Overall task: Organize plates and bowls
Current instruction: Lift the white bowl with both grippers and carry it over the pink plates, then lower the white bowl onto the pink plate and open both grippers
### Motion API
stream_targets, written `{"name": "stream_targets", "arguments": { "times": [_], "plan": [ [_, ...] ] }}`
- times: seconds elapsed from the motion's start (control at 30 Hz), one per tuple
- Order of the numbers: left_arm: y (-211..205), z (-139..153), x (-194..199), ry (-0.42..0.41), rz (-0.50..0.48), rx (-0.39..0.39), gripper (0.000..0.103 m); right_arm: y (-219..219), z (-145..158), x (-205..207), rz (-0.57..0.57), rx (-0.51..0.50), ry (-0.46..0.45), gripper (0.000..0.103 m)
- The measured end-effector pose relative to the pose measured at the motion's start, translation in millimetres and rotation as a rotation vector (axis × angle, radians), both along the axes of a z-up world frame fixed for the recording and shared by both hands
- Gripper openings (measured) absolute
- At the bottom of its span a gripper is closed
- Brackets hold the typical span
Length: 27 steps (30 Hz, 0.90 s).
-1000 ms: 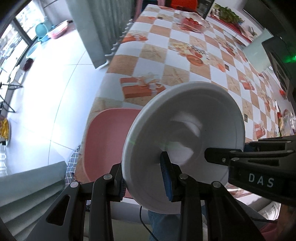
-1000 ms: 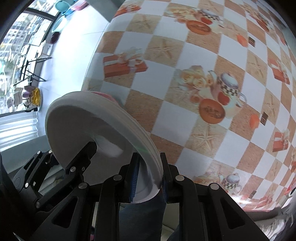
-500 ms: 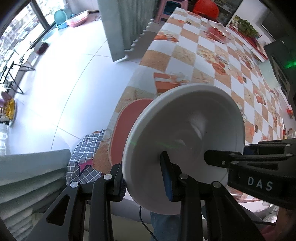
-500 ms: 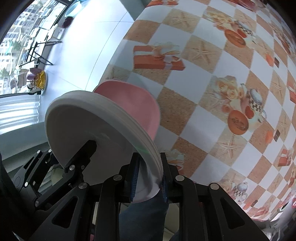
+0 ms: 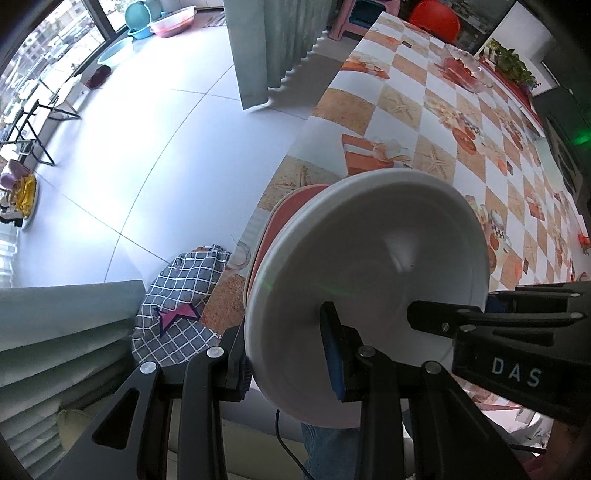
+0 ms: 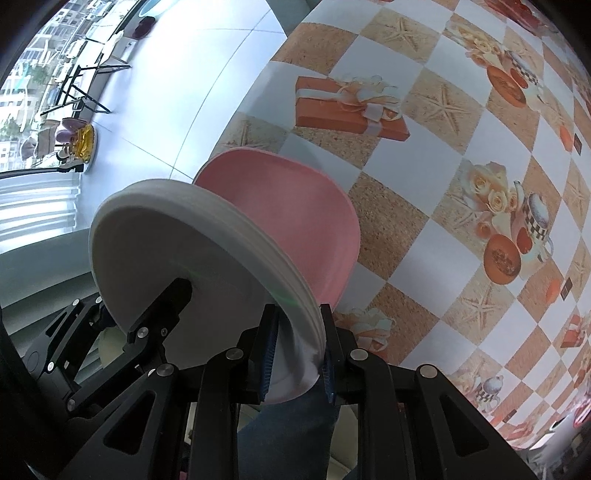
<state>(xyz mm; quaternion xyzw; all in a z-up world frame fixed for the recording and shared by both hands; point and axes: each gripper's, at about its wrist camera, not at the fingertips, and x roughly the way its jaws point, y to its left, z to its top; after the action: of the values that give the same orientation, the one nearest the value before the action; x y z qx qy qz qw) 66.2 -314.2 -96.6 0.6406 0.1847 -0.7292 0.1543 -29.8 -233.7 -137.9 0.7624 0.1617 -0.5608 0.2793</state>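
A glossy pale tiled floor [image 5: 122,147] reflects daylight from tall windows [image 5: 40,40] at the upper left, where plastic basins [image 5: 162,20] sit. Grey-green pleated curtains [image 5: 273,44] hang beside a long table covered by an orange-and-white checked oilcloth [image 5: 443,122], and a grey checked cloth [image 5: 177,314] drapes near its corner.

White bowl [image 5: 369,266], pink plate [image 6: 295,214], checkered tablecloth [image 6: 443,184]

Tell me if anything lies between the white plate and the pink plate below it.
Nothing visible does. Both tongs, left and right, grip the white plate directly above the pink plate on the table; the gap looks clear.
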Motion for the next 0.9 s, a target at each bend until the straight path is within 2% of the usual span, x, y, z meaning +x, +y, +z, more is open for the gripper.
{"name": "stream_targets", "arguments": {
  "times": [0.5,0.53,0.57,0.67,0.7,0.77,0.83,0.87,0.9],
  "plan": [
    [-5,-13,-2,-0.002,0.010,0.001,0.036,-3,-1,4,0.011,0.007,0.016,0.023],
    [-5,-13,-3,0.000,0.008,-0.004,0.038,-2,0,5,0.009,0.004,0.017,0.023],
    [-4,-12,-2,0.004,0.008,-0.015,0.046,-1,1,5,0.011,0.007,0.021,0.023],
    [-1,-8,-1,0.015,0.010,-0.068,0.059,3,6,2,0.000,0.003,0.030,0.024],
    [-2,-7,0,0.019,0.012,-0.071,0.061,4,7,1,-0.003,0.008,0.036,0.025],
    [-4,-7,0,0.016,0.019,-0.068,0.071,7,10,1,-0.002,0.011,0.047,0.025],
    [-5,-7,-1,0.009,0.023,-0.060,0.075,9,15,-1,-0.007,0.007,0.058,0.025],
    [-5,-6,-1,0.006,0.025,-0.062,0.078,10,17,-1,-0.007,0.008,0.066,0.026],
    [-4,-5,-1,0.003,0.023,-0.069,0.078,10,21,-2,-0.006,0.009,0.078,0.038]
  ]
}}
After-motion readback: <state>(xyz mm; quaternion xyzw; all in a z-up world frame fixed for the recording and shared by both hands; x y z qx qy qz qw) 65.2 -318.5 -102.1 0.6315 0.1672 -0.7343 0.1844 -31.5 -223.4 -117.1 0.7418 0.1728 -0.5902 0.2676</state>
